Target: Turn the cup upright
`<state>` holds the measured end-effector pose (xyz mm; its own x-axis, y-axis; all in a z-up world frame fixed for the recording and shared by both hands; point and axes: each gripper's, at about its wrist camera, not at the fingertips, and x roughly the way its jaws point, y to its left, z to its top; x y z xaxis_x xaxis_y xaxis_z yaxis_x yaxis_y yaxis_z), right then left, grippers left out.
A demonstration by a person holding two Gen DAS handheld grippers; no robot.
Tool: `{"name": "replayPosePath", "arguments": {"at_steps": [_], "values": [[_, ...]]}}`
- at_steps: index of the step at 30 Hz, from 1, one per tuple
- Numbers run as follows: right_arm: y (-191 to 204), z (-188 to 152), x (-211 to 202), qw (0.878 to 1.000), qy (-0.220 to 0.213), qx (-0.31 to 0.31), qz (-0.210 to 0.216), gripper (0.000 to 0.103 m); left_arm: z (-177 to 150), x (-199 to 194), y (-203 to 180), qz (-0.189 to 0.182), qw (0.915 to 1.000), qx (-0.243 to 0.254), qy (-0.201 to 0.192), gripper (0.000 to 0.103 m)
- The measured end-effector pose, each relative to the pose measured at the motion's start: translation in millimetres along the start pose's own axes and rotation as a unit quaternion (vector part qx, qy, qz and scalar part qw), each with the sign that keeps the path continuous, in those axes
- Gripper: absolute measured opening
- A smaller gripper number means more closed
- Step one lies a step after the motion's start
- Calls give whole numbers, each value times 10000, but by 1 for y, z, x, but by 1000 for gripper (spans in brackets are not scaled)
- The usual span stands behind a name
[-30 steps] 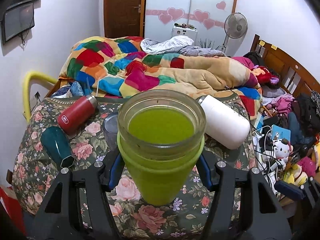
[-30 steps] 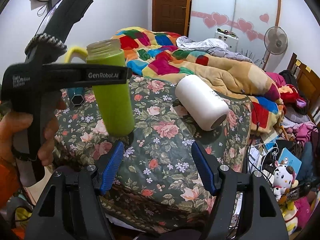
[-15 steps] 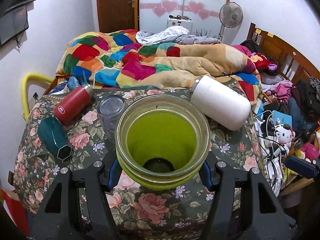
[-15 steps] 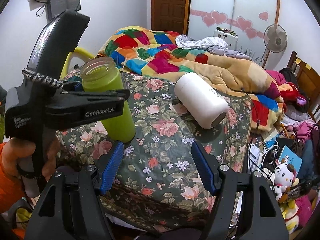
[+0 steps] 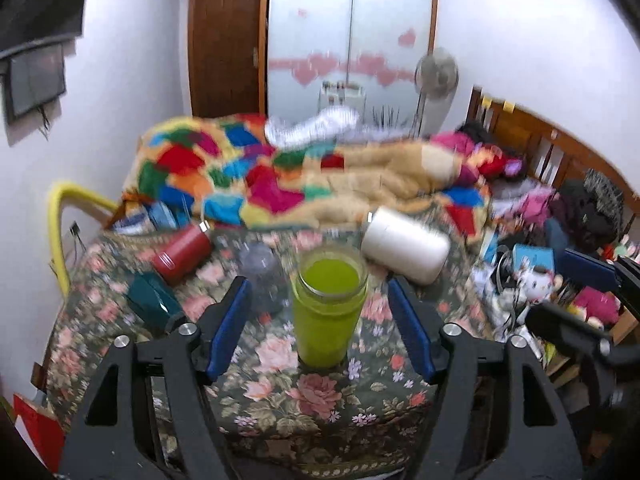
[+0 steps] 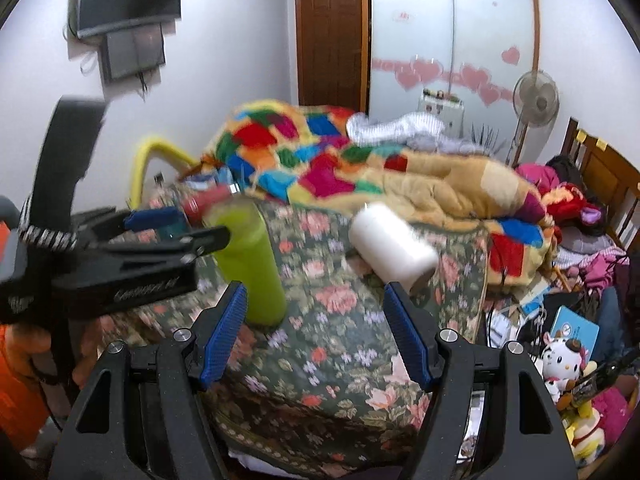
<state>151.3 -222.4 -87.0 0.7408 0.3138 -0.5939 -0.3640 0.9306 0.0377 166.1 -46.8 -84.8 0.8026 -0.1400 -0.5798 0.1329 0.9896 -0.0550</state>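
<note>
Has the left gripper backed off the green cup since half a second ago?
Yes. The left gripper has opened and pulled back toward the table's near edge; the green cup stands upright on the floral tablecloth, clear of both pads.

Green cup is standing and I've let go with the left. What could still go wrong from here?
1. The green cup stands upright between the open left gripper fingers; a sideways move while backing off could clip it and tip it.
2. It rests on a soft-looking floral cloth, so its footing may be unsteady.
3. The white cup lies on its side close behind; if it rolls, it may knock the green one.
</note>
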Motion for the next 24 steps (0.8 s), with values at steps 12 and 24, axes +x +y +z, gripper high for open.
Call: {"name": "replayPosePath", "arguments": {"at_steps": [12,24], "values": [[35,21,-113,9828,-1824,255,108,67,2,-157,9,47,9800,-55,-1990,87],[61,8,-130,9724,-2294,284,-307,90,-25,-194,5,407,9696,-19,-2414,103]]}}
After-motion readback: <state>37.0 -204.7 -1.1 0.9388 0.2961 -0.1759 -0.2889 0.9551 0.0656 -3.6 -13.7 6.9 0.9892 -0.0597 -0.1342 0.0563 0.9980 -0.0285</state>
